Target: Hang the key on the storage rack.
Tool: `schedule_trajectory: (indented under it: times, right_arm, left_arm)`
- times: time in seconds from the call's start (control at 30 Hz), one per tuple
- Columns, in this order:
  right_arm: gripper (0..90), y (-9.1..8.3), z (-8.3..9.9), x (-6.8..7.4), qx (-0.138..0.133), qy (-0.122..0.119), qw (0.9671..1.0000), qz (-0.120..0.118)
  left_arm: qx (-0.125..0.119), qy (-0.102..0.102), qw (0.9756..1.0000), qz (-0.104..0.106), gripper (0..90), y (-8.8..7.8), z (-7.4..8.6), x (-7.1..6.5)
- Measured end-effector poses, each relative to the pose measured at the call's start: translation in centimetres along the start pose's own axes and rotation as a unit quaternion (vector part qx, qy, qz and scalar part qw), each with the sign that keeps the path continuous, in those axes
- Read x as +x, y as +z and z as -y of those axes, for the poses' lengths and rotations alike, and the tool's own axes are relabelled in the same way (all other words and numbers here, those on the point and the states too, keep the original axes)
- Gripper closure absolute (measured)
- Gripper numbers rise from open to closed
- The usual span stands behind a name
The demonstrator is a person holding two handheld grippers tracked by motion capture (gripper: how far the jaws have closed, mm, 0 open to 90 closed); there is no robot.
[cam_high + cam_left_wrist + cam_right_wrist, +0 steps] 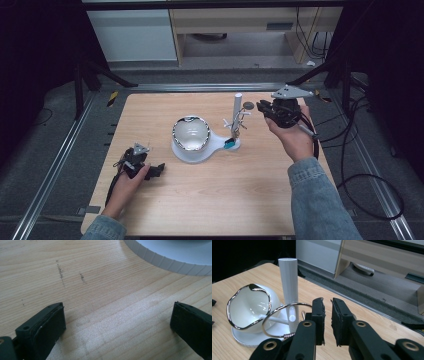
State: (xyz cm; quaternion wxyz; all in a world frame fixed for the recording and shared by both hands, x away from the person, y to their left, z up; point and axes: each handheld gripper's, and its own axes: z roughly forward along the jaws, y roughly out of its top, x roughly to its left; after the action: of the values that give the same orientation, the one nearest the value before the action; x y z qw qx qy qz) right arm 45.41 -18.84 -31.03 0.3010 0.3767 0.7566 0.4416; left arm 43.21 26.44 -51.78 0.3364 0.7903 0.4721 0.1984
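A white jewellery stand [220, 145] sits mid-table, with a silver-rimmed white bowl [190, 134] and an upright post [237, 110] bearing thin pegs. In the right gripper view a thin metal bangle [289, 335] hangs around a peg [274, 319] by the post [289, 285], beside the bowl [249, 307]. My right gripper [327, 301] is just right of the bangle, its jaws a narrow slit apart with nothing between them; the bangle's wire meets the outside of the left jaw. In the high view the right gripper [261, 106] is level with the post's top. My left gripper [159, 169] rests on the table, open wide [117, 307].
The ribbed edge of the stand's base [165, 261] lies ahead of the left gripper. A small blue item [230, 145] sits on the base near the post. Black cables [360, 180] trail off the table's right side. White cabinets [132, 32] stand beyond the far edge.
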Motion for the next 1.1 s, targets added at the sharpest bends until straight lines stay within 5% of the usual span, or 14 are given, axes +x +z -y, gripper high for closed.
schedule_trajectory:
  times: [0.47, 0.77, 1.1]
  right_arm:
    - [60.9, -0.7, 0.2, -1.0, -0.006, 0.01, 0.9995, 0.03]
    - [29.7, -1.1, 0.7, -1.7, -0.019, 0.022, 0.9976, 0.063]
    - [10.2, -1.1, 1.7, -2.5, -0.02, 0.031, 0.9956, 0.086]
  left_arm:
    - [0.0, 0.0, 1.0, 0.0, 0.0, 0.0, 0.0, 0.0]
    - [0.0, 0.0, 1.0, 0.0, 0.0, 0.0, 0.0, 0.0]
    - [0.0, 0.001, 1.0, 0.0, 0.0, 0.0, 0.0, 0.0]
